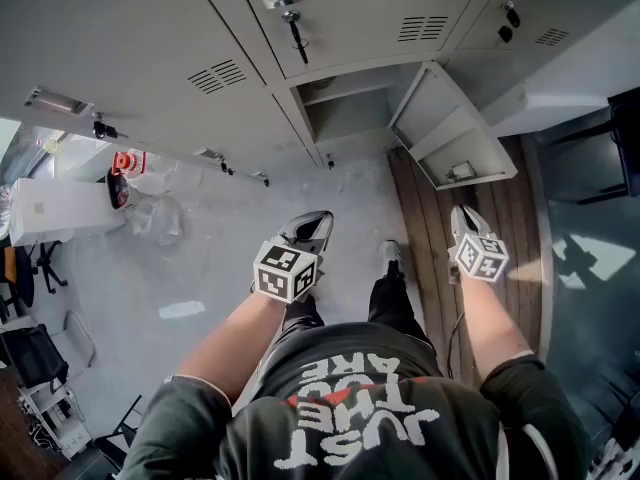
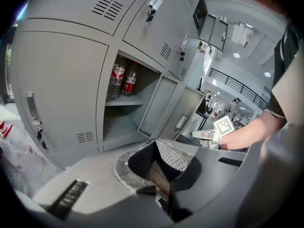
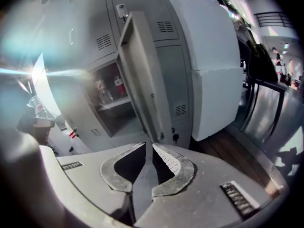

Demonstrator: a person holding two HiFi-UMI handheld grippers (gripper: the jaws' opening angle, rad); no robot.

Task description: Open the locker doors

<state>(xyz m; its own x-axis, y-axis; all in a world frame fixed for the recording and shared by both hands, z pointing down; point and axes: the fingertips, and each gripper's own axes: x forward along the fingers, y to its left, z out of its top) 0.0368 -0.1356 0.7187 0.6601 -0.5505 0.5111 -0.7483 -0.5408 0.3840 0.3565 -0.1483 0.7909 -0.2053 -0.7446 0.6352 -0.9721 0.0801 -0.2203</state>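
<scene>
In head view, shows one door (image 1: pixel 452 136) swung open, other doors (image 1: pixel 130 48) shut: barely begun. In left gripper view, finds left hand-held gripper (image 2: pixel 154 142) closed, empty, facing open locker (image 2: pixel 118 125). In right gripper view, finds right hand-held gripper (image 3: pixel 148 146) slightly apart, empty, aimed at that door's edge

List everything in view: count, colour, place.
Lockers: one bank, grey, along the wall ahead.
Open door: one, grey, swung out at the right.
Bottles: two, clear with red labels, on the open locker's shelf.
Plastic bag: one, clear, on the floor at the left.
Left gripper: one, grey, jaws together, empty.
Right gripper: one, grey, jaws slightly apart, empty, facing the open door.
</scene>
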